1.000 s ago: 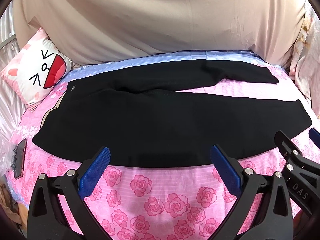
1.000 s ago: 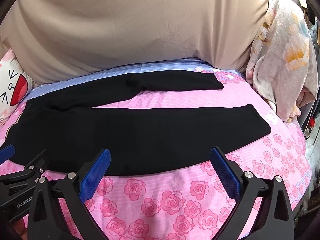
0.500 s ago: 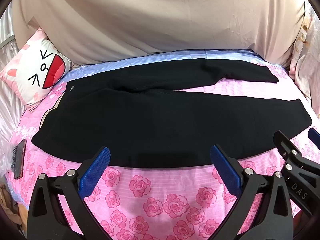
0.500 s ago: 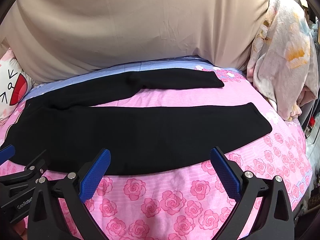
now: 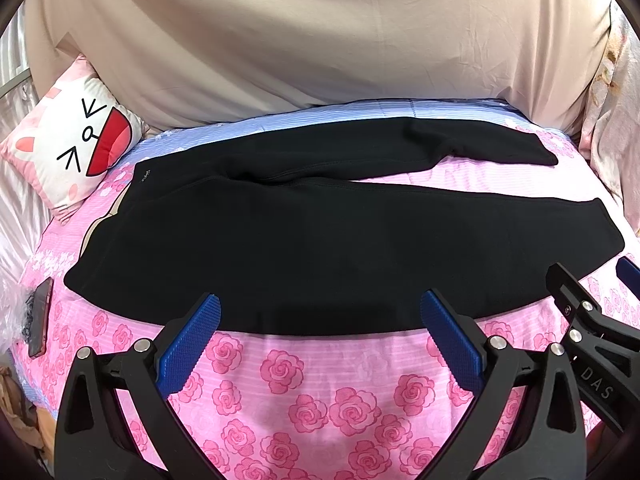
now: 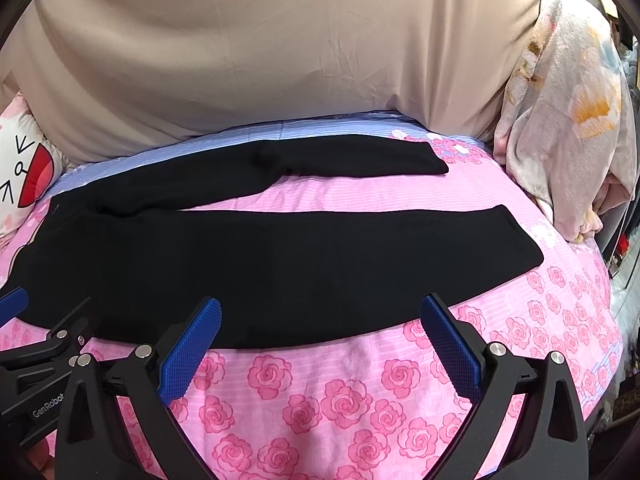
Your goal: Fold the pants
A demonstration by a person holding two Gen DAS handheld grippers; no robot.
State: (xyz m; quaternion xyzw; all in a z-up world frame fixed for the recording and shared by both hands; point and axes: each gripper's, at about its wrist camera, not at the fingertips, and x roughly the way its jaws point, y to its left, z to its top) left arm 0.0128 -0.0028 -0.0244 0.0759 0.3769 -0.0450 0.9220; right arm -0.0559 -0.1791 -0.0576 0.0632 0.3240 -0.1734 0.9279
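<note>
Blue ribbed pads on both tools, nearest the cameras. Left hand-held gripper (image 5: pixel 320 322) has its fingers spread wide, nothing between them, hovering over the near edge of the bed above the rose-print sheet (image 5: pixel 320 392). Right hand-held gripper (image 6: pixel 320 322) same: spread wide, holding nothing, over the same near edge further right. Each shows up at the edge of the other's view, so they sit side by side, apart. Just past the fingertips the black pants (image 5: pixel 300 248) lie flat across the bed, waistband to the left, legs running right. Near leg is straight and spread out, its near hem line sits right beyond the pads of both tools; neither tool touches the fabric as far as I can tell. Far leg angles away, separated from the near one by a wedge of pink sheet, cuff ending on the blue-striped part of the bedding. Left of the waistband, near the bed edge, a phone (image 5: pixel 40 322) lies on the sheet. Further back left, a cat-face pillow (image 5: pixel 80 152) leans at the bed corner. Right side, a floral blanket (image 6: pixel 568 120) is bunched up. Behind everything, a beige cloth (image 5: pixel 320 40) covers the back.
</note>
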